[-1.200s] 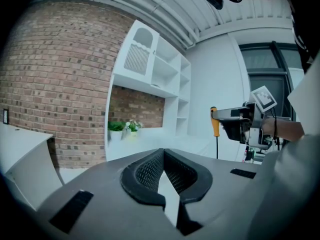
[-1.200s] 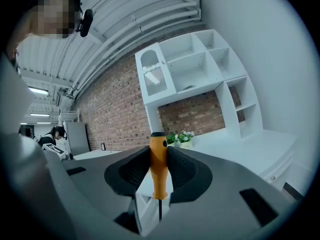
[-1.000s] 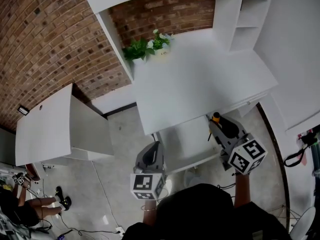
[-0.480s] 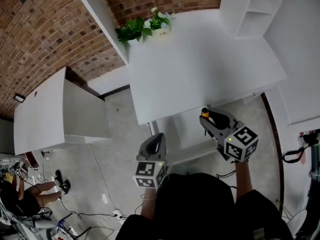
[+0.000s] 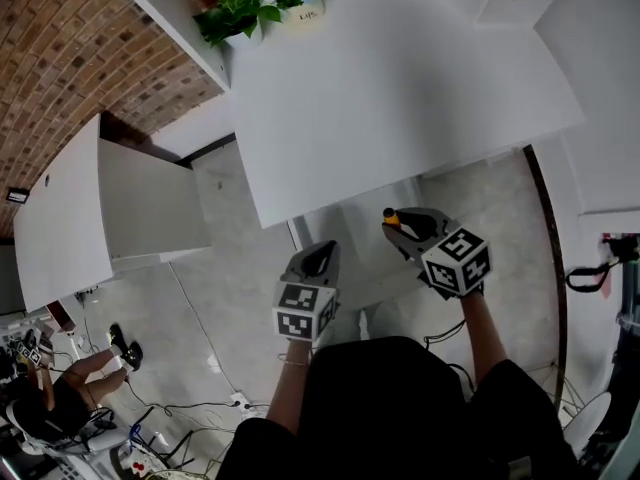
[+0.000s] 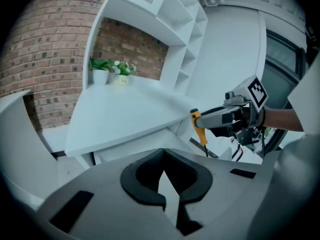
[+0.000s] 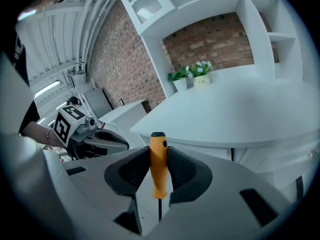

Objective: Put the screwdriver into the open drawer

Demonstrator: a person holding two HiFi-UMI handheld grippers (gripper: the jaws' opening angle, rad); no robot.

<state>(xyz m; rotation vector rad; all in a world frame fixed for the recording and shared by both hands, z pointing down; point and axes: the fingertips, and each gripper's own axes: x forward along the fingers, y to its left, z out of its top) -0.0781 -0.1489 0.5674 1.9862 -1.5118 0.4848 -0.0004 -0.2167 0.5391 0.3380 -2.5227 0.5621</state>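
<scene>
Risk, clearance: The right gripper [image 7: 159, 151] stood just under the front edge of the white flat-topped counter [image 5: 400, 78], at centre right of the head view. A careless approach could have knocked the tool against that edge or against the rim of the white open drawer [image 5: 362, 258].
Risk, grip: The orange plastic-handled screwdriver [image 7: 158, 169] with a thin dark shaft was held only by its rounded handle. It might have pivoted or slid between the pads if bumped.
Risk, release: Let go short of the drawer, the tool would probably have fallen to the pale tiled floor [image 5: 240, 298] at lower left.
Risk, crowding: The left gripper [image 6: 163, 156] stood near the drawer's left side, so the two tools could have fouled each other.
Right fingers [image 7: 182, 171]: Pressed on either side of the handle and spread only as wide as the handle. The handle stood upright at frame centre with the shaft pointing down.
Left fingers [image 6: 142, 176]: Tips met with no gap. Nothing lay between them and they touched nothing.
Task object: The screwdriver was not yet in the drawer. It was carried in the right gripper, just above and to the right of the drawer in the head view.
</scene>
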